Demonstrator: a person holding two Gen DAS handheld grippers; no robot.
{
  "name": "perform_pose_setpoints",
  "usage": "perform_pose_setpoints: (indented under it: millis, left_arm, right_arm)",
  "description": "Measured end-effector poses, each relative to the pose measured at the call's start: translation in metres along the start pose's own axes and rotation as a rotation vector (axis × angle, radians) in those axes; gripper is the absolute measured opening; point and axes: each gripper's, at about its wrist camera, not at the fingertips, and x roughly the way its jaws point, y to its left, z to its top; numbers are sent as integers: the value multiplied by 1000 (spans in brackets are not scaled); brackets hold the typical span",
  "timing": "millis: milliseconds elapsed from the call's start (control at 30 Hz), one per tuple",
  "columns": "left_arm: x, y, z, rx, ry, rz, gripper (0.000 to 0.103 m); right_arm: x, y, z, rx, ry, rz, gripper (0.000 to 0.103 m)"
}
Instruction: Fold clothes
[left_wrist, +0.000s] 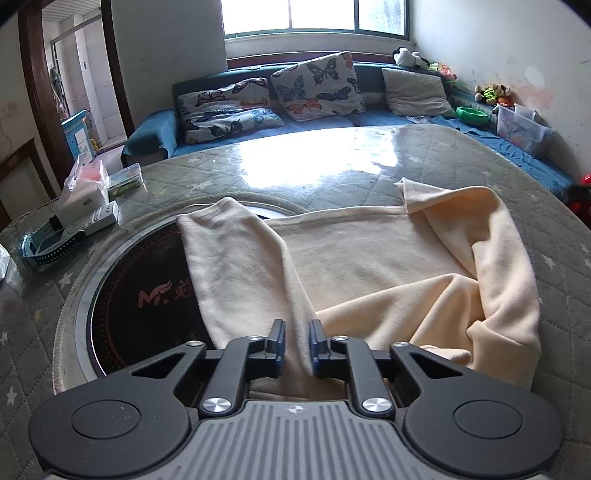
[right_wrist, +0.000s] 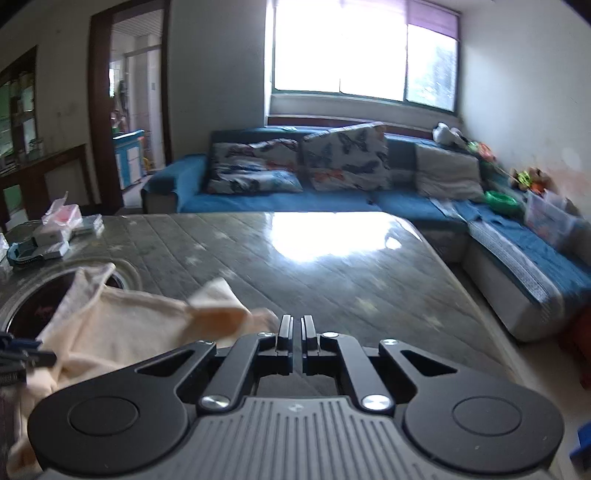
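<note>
A cream long-sleeved garment lies on the quilted table, partly over a round black cooktop. One sleeve lies folded across its left side, the other sleeve is bunched on the right. My left gripper stands over the garment's near edge, its jaws a little apart with a fold of cloth between them. In the right wrist view the garment lies to the left of my right gripper, which is shut and empty above the bare table. The left gripper's fingers show at the left edge.
Boxes, a tissue pack and a blue-white device sit at the table's left end. A blue sofa with butterfly cushions, toys and a clear bin stands behind and to the right of the table. A doorway is at the far left.
</note>
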Motion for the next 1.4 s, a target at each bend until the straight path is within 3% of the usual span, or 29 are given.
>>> perform_pose_setpoints:
  millis: [167, 200, 233, 267, 433, 533, 667, 733, 767, 900, 1133, 1267, 1400]
  left_arm:
    - [-5, -1, 3, -12, 5, -13, 21]
    - [-6, -2, 4, -11, 3, -10, 26]
    - [-7, -2, 6, -11, 3, 0, 44]
    - [-8, -3, 8, -13, 1, 9, 54]
    - [-5, -3, 18, -3, -9, -2, 54]
    - [4, -5, 19, 17, 7, -19, 53]
    - [15, -5, 15, 37, 43, -40, 19]
    - [15, -3, 12, 28, 48, -52, 9]
    - [14, -1, 10, 20, 44, -55, 6]
    - [2, 5, 6, 8, 9, -60, 3]
    - [-32, 23, -10, -38, -41, -48, 3]
    - [-53, 36, -31, -73, -31, -48, 3]
    - [-71, 49, -56, -115, 2, -56, 3]
  right_arm:
    - [4, -5, 1, -30, 26, 31, 12]
    - [9, -2, 5, -35, 27, 50, 16]
    - [16, 2, 9, -47, 28, 68, 22]
    - [23, 7, 13, -61, 31, 85, 25]
    - [66, 42, 27, -158, 80, 142, 34]
    - [91, 58, 29, -202, 119, 141, 34]
    - [113, 65, 24, -233, 171, 122, 31]
    - [120, 67, 21, -243, 186, 109, 5]
    - [118, 65, 20, -240, 176, 97, 5]
    - [89, 47, 19, -202, 87, 43, 3]
    - [0, -3, -2, -99, -55, -83, 2]
    - [-44, -30, -33, -35, -54, -148, 2]
    - [-60, -56, -67, 26, 10, -205, 3]
